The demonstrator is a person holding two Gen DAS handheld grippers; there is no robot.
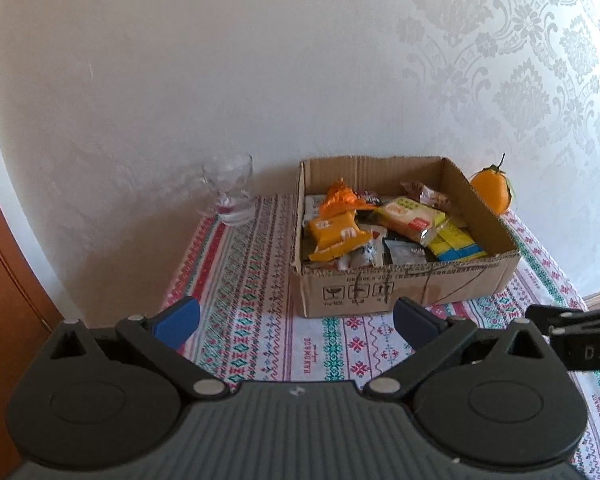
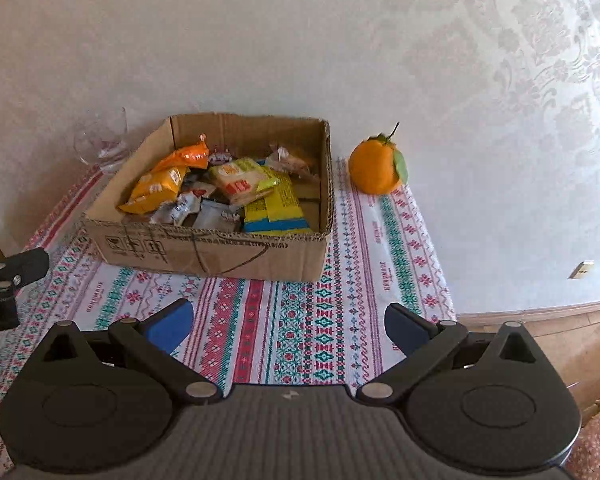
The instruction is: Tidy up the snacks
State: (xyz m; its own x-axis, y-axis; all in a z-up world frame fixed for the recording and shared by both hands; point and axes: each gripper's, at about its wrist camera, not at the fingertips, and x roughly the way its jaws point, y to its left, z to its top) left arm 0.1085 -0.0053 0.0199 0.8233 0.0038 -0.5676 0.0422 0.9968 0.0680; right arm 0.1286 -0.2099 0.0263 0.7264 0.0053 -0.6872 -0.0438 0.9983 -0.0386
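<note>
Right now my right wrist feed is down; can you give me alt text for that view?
An open cardboard box full of snack packets sits on a patterned tablecloth against a white wall. An orange with a leaf stands apart from it to the right, and a clear glass stands behind its left corner. The right hand-held gripper is open and empty in the foreground.

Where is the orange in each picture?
Left wrist view: the orange is on the right, behind the box's far right corner, by the wall.
Right wrist view: the orange is right of centre, on the cloth, standing apart from the box's right side.
Shared landmark: the cardboard box of snacks; the orange sits off its right side in both.
</note>
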